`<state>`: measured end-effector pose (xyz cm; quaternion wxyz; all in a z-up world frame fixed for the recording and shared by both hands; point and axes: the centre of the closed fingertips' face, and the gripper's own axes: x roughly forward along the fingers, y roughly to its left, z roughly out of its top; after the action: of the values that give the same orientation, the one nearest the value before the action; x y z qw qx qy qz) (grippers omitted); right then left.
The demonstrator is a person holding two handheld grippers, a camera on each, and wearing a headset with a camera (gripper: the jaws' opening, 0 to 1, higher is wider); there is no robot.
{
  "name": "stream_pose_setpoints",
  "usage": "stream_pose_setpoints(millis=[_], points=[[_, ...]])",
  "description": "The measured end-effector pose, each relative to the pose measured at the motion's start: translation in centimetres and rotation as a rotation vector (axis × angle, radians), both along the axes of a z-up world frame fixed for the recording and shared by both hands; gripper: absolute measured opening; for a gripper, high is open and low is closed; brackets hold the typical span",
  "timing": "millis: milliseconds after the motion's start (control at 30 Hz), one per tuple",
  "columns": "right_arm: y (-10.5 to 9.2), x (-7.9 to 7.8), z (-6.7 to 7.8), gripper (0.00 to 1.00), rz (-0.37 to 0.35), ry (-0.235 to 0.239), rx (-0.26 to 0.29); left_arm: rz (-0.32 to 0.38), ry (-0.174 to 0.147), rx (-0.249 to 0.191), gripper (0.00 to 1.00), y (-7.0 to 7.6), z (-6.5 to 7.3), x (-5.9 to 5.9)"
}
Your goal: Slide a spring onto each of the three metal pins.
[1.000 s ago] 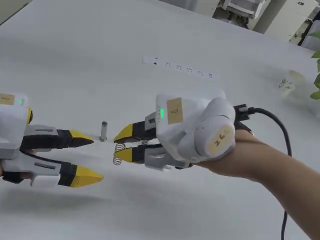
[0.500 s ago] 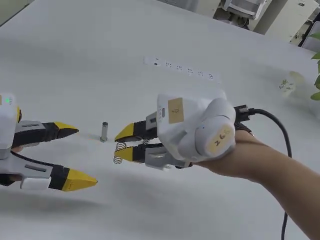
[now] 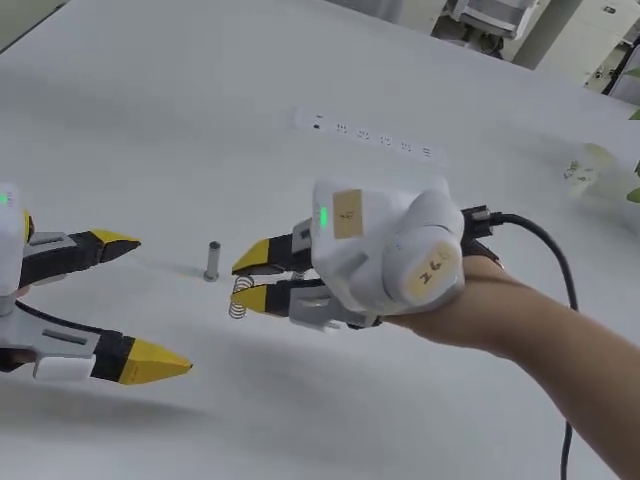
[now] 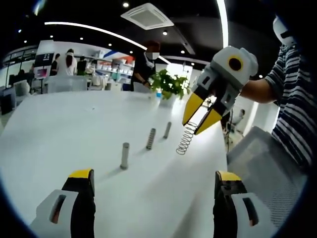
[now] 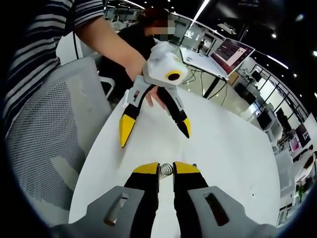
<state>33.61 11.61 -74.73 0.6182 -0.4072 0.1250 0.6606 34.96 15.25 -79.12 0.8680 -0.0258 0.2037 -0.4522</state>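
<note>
A bare right hand (image 3: 470, 305) wraps the white body of the right gripper (image 3: 250, 280) from behind, with the forearm coming in from the lower right. The gripper lies nearly level above the white table (image 3: 150, 120) and points left. Its yellow-tipped jaws are clenched on the top coils of a spring (image 3: 238, 300), which hangs down from the tips. Whether its lower end touches the table cannot be told. In the right gripper view the spring (image 5: 166, 169) sits pinched between the tips of the right gripper (image 5: 166, 172).

Just left of the spring and apart from it, a metal pin (image 3: 212, 261) stands upright on the table. The left gripper (image 3: 135, 300) enters from the left edge and points right, its jaws spread wide with nothing between them. In the right gripper view a left hand (image 5: 140, 63), reaching out of a striped sleeve (image 5: 59, 15), holds the left gripper (image 5: 154, 134) tips down.

The left gripper view shows three pins in a row running away from the camera. The nearest pin (image 4: 125, 155) is bare, the middle pin (image 4: 151, 139) wears a coil, and the far pin (image 4: 167, 130) is too small to judge. The held spring (image 4: 185, 141) dangles to the right of the row.

A yellow sticker (image 3: 347, 215) on top of the right gripper bears a mark too small to read. A second sticker (image 3: 430, 270) on its rounded rear has handwritten characters that are not legible. A black cable (image 3: 545, 245) leaves the gripper's rear. A white power strip (image 3: 370, 137) lies farther back on the table.
</note>
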Motion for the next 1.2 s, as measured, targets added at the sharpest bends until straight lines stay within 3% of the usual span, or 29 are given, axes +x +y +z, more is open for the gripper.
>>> stream_pose_setpoints(millis=[633, 1133, 1200], points=[[2.7, 5.4, 1.3, 0.07, -0.07, -0.046, 0.044, 0.017, 0.008, -0.008, 0.98, 0.6, -0.2, -0.2], [3.5, 8.0, -0.3, 0.08, -0.184, 0.008, 0.067, 0.041, 0.015, -0.019, 0.98, 1.1, -0.2, -0.1], [3.4, 8.1, -0.6, 0.08, -0.176, -0.011, 0.047, 0.042, 0.016, -0.02, 0.98, 1.1, -0.3, -0.1]])
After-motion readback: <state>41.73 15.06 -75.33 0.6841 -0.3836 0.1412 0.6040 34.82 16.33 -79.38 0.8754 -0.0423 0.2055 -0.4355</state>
